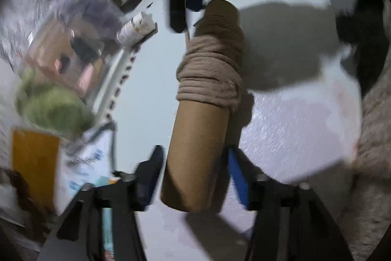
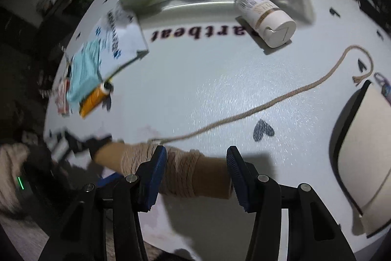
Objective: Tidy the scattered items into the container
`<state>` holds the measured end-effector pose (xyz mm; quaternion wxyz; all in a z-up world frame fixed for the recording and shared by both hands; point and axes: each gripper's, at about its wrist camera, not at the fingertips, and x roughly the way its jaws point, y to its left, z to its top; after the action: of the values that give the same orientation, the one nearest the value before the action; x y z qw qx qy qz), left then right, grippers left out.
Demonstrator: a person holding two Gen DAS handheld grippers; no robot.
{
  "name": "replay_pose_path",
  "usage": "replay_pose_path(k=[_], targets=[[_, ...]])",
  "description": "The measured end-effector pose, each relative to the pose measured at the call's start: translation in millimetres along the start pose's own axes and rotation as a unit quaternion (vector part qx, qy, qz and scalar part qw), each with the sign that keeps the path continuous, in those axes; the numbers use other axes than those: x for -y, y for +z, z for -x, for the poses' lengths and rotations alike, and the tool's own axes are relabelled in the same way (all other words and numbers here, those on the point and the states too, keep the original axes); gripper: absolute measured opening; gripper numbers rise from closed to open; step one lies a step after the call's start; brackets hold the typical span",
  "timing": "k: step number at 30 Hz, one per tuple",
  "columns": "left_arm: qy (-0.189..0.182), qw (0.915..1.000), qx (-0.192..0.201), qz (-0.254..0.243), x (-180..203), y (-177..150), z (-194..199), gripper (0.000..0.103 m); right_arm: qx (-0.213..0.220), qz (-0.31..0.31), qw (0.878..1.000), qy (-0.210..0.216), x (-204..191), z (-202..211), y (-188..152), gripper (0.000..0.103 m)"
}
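Task thing here is a brown cardboard tube (image 1: 198,151) with beige twine (image 1: 210,72) wound round its middle in a thick band, both ends bare card. It lies on the pale table (image 1: 151,94), roughly mid-surface, well in from the edges.

Left wrist view: tube runs lengthwise away from the camera, near end sitting between the blue pads (image 1: 238,175) of the left gripper (image 1: 195,170). Jaws part-open, gaps visible both sides, pads not pressing on it. The other gripper's dark fingers (image 1: 178,11) hang just beside the tube's far end, apart from it. Clear container (image 1: 73,48) toward the table's left edge, with green fuzzy (image 1: 53,107) and purple fuzzy (image 1: 85,6) things at it; heavy blur, cannot tell if they are inside or on the rim.

Right wrist view: tube (image 2: 210,175) lies crosswise behind the right gripper (image 2: 195,168), jaws part-open with nothing clamped; whether the left pad touches the twine I cannot tell. Only this view shows a loose twine tail (image 2: 281,102) trailing from the winding toward the table's right edge, a white bottle (image 2: 266,18) on its side near the container, an orange spool (image 2: 94,99) beside a white booklet (image 2: 119,40) toward the left edge, and a printed black heart (image 2: 262,130).
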<state>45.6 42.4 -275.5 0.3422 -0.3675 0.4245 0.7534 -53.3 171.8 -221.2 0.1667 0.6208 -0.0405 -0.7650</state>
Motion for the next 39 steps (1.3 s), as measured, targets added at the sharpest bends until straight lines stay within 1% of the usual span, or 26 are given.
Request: replay_pose_path(k=[1,4,8,10,12,13,14,17,19,20,21,22,23,25,26,28,29,31,34,35,36,38,39], targets=[[-0.018,0.9997,-0.001,0.014,-4.2,0.5,-0.4,0.072,0.005,0.01,1.0,-0.002,-4.0,1.9,-4.8,0.052],[-0.043,0.9988,-0.002,0.022,-6.7,2.8,-2.8,0.072,0.004,0.02,1.0,-0.002,-7.1,0.8,-14.5,0.052],[-0.064,0.9979,-0.005,0.006,-2.3,9.5,-3.4,0.072,-0.004,0.016,1.0,-0.003,-5.7,-3.9,-25.3,0.052],[-0.082,0.9966,-0.009,-0.002,-0.2,13.7,-3.5,0.072,-0.004,0.009,1.0,-0.001,-3.0,-2.3,-30.8,0.052],[-0.094,0.9953,-0.008,-0.021,4.5,16.9,-2.0,0.067,-0.005,0.006,1.0,0.0,-0.4,-0.6,-35.5,0.052],[-0.1,0.9945,-0.006,-0.032,6.9,18.3,-0.8,0.057,-0.006,0.007,1.0,0.0,0.2,0.4,-37.5,0.052],[-0.099,0.9942,-0.004,-0.043,8.4,19.4,-0.4,0.049,-0.005,0.009,1.0,-0.001,0.8,2.1,-39.5,0.052],[-0.077,0.9918,0.009,-0.101,18.3,19.4,1.5,0.046,0.011,0.035,0.999,-0.013,-0.4,15.0,-44.3,0.052],[-0.039,0.9859,0.029,-0.16,29.6,15.9,4.1,0.045,0.03,0.081,0.995,-0.042,-6.1,27.8,-46.6,0.052],[-0.02,0.9813,0.038,-0.188,34.4,13.8,4.8,0.045,0.036,0.116,0.991,-0.063,-10.9,33.1,-47.7,0.053],[0.001,0.9749,0.048,-0.217,38.7,10.8,4.8,0.045,0.04,0.15,0.984,-0.084,-15.7,37.8,-48.8,0.056],[0.015,0.9704,0.054,-0.235,40.3,8.8,3.6,0.045,0.041,0.182,0.977,-0.103,-20.5,40.8,-49.9,0.07],[0.031,0.9652,0.061,-0.252,41.8,6.6,2.3,0.045,0.042,0.215,0.968,-0.121,-26.0,42.7,-51.8,0.078],[0.062,0.9529,0.073,-0.288,43.5,2.2,-2.0,0.044,0.046,0.287,0.945,-0.151,-39.9,42.8,-57.8,0.078],[0.07,0.9495,0.076,-0.296,43.1,1.4,-3.1,0.044,0.047,0.322,0.931,-0.166,-46.8,42.9,-60.8,0.078],[0.08,0.949,0.086,-0.293,39.6,2.7,-2.8,0.044,0.048,0.389,0.901,-0.187,-61.2,39.9,-68.9,0.078],[0.086,0.949,0.092,-0.289,38.1,3.6,-1.7,0.044,0.045,0.415,0.889,-0.19,-66.9,37.6,-73.6,0.078],[0.102,0.9489,0.109,-0.278,35.5,5.9,4.2,0.044,0.04,0.457,0.867,-0.196,-75.6,31.8,-82.6,0.078],[0.132,0.9461,0.132,-0.264,32.3,9.0,9.0,0.042,0.039,0.508,0.834,-0.213,-83.8,21.6,-91.7,0.078],[0.143,0.9445,0.14,-0.261,31.5,9.9,10.1,0.042,0.042,0.522,0.823,-0.222,-84.7,18.6,-93.3,0.078],[0.153,0.9411,0.144,-0.265,31.7,10.2,9.0,0.042,0.045,0.536,0.811,-0.231,-85.7,15.7,-94.9,0.078],[0.163,0.9352,0.146,-0.278,33.4,8.2,5.6,0.042,0.045,0.566,0.785,-0.248,-86.0,9.1,-96.8,0.078],[0.167,0.9325,0.146,-0.285,34.4,6.7,4.0,0.042,0.044,0.578,0.775,-0.252,-85.5,7.3,-97.3,0.078]])
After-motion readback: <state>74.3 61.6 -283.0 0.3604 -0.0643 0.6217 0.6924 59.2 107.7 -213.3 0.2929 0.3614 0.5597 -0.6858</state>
